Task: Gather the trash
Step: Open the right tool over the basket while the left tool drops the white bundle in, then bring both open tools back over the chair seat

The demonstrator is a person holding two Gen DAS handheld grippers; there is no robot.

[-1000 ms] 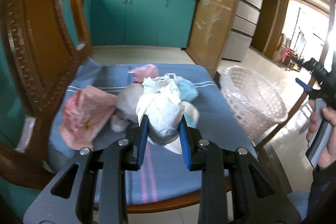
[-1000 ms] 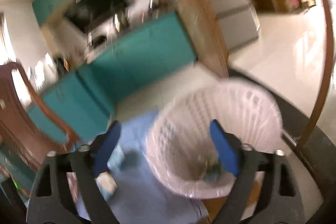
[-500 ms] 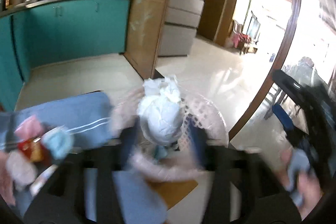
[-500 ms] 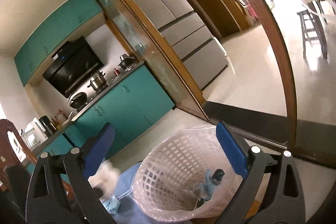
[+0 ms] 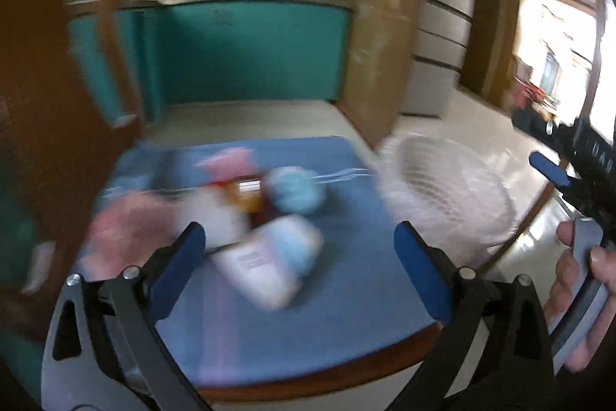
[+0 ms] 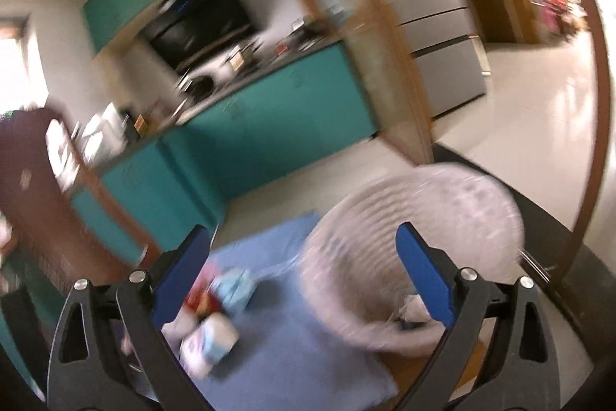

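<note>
Both views motion-blurred. Left tongs spread wide, jaws just been opening, nothing pinched between pads. Right tongs spread wide too, empty; hand gripping their handle visible at right edge of left view.

Trash pile on blue cloth covering surface: pink, white, light-blue crumpled pieces, one pale packet nearest. White mesh basket at right edge of surface, right of pile; some scraps inside. Teal cabinets far behind.
</note>
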